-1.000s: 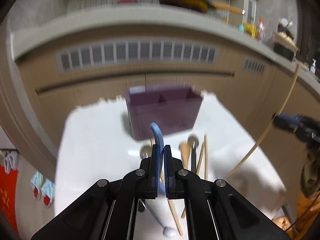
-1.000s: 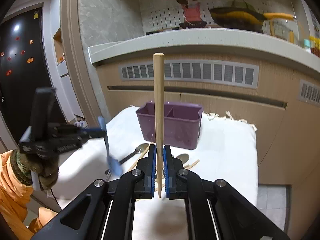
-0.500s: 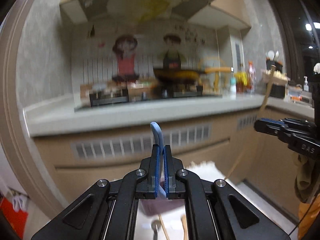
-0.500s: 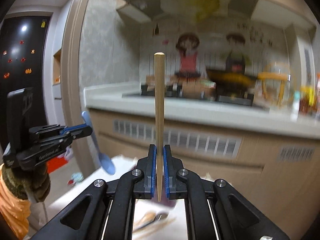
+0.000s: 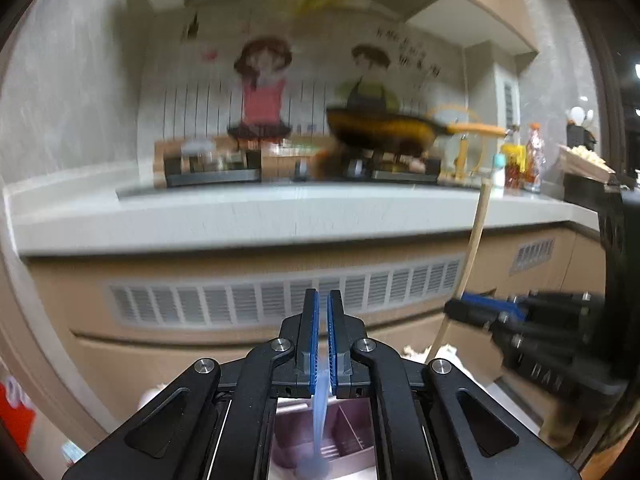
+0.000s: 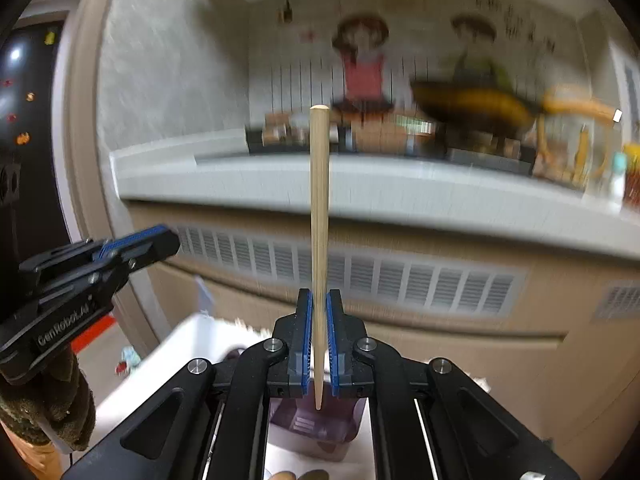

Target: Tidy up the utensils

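Note:
My left gripper [image 5: 322, 312] stands above the purple utensil holder [image 5: 344, 440]. A blurred blue spoon [image 5: 320, 420] drops below its pads into the holder; its jaws stand slightly apart and no longer hold the spoon. My right gripper [image 6: 319, 312] is shut on a wooden chopstick [image 6: 319, 216], held upright, tip pointing down over the purple holder [image 6: 316, 428]. The left gripper shows in the right wrist view [image 6: 132, 240]; the right gripper and chopstick [image 5: 476, 240] show at the right of the left wrist view.
The holder stands on a white cloth-covered table [image 6: 168, 364]. Behind is a kitchen counter [image 5: 280, 212] with a stove and a yellow pan [image 5: 384, 128]. Spoon bowls show at the bottom edge of the right wrist view [image 6: 296, 475].
Both grippers rose and moved over the purple holder. The blue spoon slid down out of the left gripper's pads toward the holder. The chopstick stays in the right gripper.

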The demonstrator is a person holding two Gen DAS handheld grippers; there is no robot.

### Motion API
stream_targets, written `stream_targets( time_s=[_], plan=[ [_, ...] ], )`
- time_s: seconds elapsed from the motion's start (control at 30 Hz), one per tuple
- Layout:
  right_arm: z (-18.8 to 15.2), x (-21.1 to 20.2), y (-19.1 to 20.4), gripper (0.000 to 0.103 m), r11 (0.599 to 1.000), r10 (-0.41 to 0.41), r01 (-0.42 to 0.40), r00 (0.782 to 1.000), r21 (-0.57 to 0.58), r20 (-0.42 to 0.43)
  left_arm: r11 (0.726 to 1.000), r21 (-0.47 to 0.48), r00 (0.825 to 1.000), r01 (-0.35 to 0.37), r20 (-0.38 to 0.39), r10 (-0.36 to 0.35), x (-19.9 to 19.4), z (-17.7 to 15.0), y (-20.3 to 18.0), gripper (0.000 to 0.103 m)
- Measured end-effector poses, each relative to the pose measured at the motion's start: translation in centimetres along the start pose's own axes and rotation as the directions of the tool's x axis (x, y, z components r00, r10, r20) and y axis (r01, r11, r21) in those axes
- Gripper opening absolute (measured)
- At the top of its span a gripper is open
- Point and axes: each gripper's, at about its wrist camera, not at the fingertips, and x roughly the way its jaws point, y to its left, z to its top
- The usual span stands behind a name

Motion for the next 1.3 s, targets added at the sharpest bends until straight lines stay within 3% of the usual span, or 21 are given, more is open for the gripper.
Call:
stream_targets(
  time_s=[0.17, 0.4, 0.6, 0.77, 0.8, 0.87, 0.93, 1.03, 1.1, 1.2, 1.3],
  plan=[
    [-3.9, 5.7, -0.8, 0.007, 0.999, 0.025, -0.021, 0.990, 0.027, -0.141, 0.998, -0.061, 0.994, 0.011, -0.109, -0.018, 5.7, -3.8, 2.0, 0.004],
    [-7.6, 9.3, -1.4, 0.007, 0.996, 0.059, -0.043, 0.968, 0.073, -0.243, 0.993, -0.112, 0.970, 0.041, -0.232, -0.066, 7.2, -8.5, 3.2, 0.005],
    [-5.8, 6.6, -1.3, 0.007, 0.997, 0.044, -0.035, 0.990, 0.073, -0.135, 0.986, -0.148, 0.953, 0.078, -0.279, -0.117, 6.3, -10.9, 2.6, 0.006],
    [-2.8, 0.6, -0.6, 0.007, 0.999, 0.038, -0.038, 0.999, 0.034, -0.001, 0.973, -0.111, 0.916, 0.204, -0.329, -0.230, 4.0, -12.3, 1.1, 0.007],
    [-2.5, -0.4, -0.4, 0.007, 0.999, 0.036, -0.036, 0.999, 0.023, 0.015, 0.967, -0.087, 0.904, 0.239, -0.345, -0.254, 3.5, -12.7, 0.4, 0.009],
    [-2.3, -2.8, 0.0, 0.007, 1.000, 0.030, -0.030, 0.999, -0.005, 0.044, 0.944, -0.038, 0.862, 0.327, -0.398, -0.315, 2.1, -14.0, -1.4, 0.020],
    [-2.4, -5.0, 0.2, 0.007, 0.999, 0.023, -0.021, 0.998, -0.024, 0.061, 0.905, -0.003, 0.800, 0.424, -0.466, -0.377, 0.6, -15.7, -3.3, 0.047],
    [-3.1, -7.5, 0.1, 0.007, 0.999, 0.033, -0.033, 0.999, -0.025, 0.039, 0.842, 0.034, 0.714, 0.538, -0.550, -0.433, -1.3, -17.8, -6.1, 0.057],
    [-4.2, -8.5, 0.0, 0.007, 0.999, 0.037, -0.037, 0.999, -0.025, 0.005, 0.781, 0.064, 0.638, 0.622, -0.620, -0.457, -2.8, -19.6, -8.5, 0.062],
    [-5.9, -9.4, -0.1, 0.007, 0.999, 0.030, -0.031, 0.999, -0.027, -0.044, 0.753, 0.094, 0.588, 0.651, -0.690, -0.422, -3.4, -21.6, -11.5, 0.063],
    [-7.9, -10.4, -0.5, 0.007, 0.999, 0.029, -0.030, 0.997, -0.014, -0.075, 0.759, 0.065, 0.544, 0.647, -0.737, -0.401, -2.3, -22.9, -13.2, 0.061]
  ],
)
